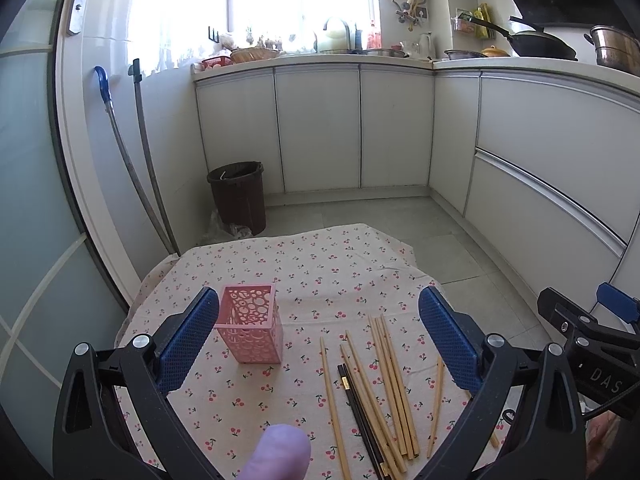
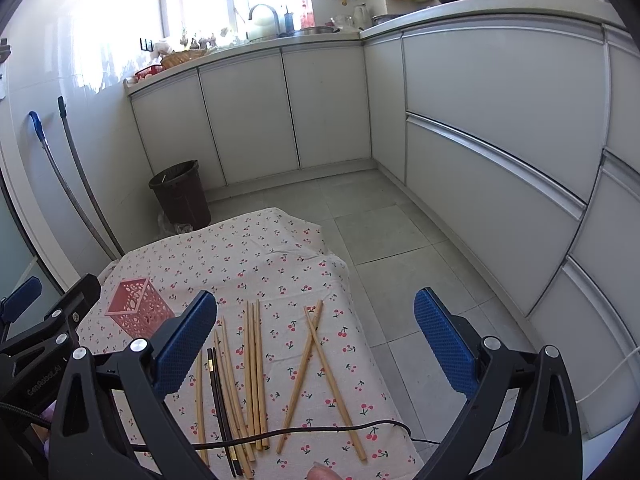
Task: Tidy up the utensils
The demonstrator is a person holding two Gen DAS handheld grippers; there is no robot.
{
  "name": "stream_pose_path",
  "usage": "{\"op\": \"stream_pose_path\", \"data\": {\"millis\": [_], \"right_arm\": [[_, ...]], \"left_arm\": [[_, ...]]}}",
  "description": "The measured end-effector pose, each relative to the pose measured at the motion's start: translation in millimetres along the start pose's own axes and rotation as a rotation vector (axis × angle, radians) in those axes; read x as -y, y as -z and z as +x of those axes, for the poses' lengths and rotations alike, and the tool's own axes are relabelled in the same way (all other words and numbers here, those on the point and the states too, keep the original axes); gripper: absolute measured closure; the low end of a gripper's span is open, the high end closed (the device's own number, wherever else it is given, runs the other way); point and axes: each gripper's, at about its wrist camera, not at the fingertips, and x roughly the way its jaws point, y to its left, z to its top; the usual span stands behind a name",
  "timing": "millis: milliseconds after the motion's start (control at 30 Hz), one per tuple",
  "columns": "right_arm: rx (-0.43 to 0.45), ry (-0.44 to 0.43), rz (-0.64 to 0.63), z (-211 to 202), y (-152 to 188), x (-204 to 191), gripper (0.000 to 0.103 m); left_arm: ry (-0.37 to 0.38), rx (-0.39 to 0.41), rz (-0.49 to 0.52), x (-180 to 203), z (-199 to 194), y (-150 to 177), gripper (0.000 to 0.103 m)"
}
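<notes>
Many pale wooden chopsticks (image 1: pixel 384 384) and one dark pair (image 1: pixel 360 420) lie loose at lower centre, right of an upright pink perforated holder (image 1: pixel 250 326) on the cherry-print cloth (image 1: pixel 320 264). Bare cloth stretches beyond. Both the left gripper (image 1: pixel 316 340) and right gripper (image 2: pixel 316 344) gape empty; "DAS" is legible lower right.

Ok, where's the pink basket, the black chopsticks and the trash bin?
pink basket (image 1: pixel 252 330): left wrist view, front wall.
black chopsticks (image 2: pixel 219 396): right wrist view, mid-shaft.
trash bin (image 1: pixel 239 196): left wrist view, side wall.
</notes>
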Motion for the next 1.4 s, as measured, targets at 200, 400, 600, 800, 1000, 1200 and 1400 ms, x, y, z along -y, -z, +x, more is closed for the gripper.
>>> {"op": "stream_pose_path", "data": {"millis": [200, 400, 600, 800, 1000, 1200, 1400], "right_arm": [[-0.001, 0.0, 0.0, 0.1, 0.2, -0.1, 0.007], [-0.004, 0.0, 0.002, 0.9, 0.2, -0.1, 0.007], [-0.008, 0.0, 0.002, 2.8, 0.5, -0.1, 0.007], [-0.009, 0.0, 0.003, 3.6, 0.9, 0.1, 0.007], [-0.013, 0.0, 0.003, 5.1, 1.2, 0.2, 0.007], [-0.016, -0.001, 0.003, 5.5, 1.2, 0.4, 0.007], [-0.016, 0.0, 0.004, 5.5, 1.1, 0.2, 0.007]], "left_arm": [[0.001, -0.005, 0.001, 0.3, 0.4, -0.5, 0.007], [0.003, -0.005, -0.003, -0.5, 0.7, -0.9, 0.007], [0.003, -0.011, -0.005, -0.6, 2.4, -0.9, 0.007], [0.003, -0.012, -0.005, -0.7, 2.5, -1.1, 0.007], [0.002, -0.016, -0.007, -2.0, 4.7, -0.7, 0.007], [0.002, -0.019, -0.005, -2.4, 5.3, -0.3, 0.007], [0.0, -0.02, -0.006, -2.5, 5.6, 0.1, 0.007]]}}
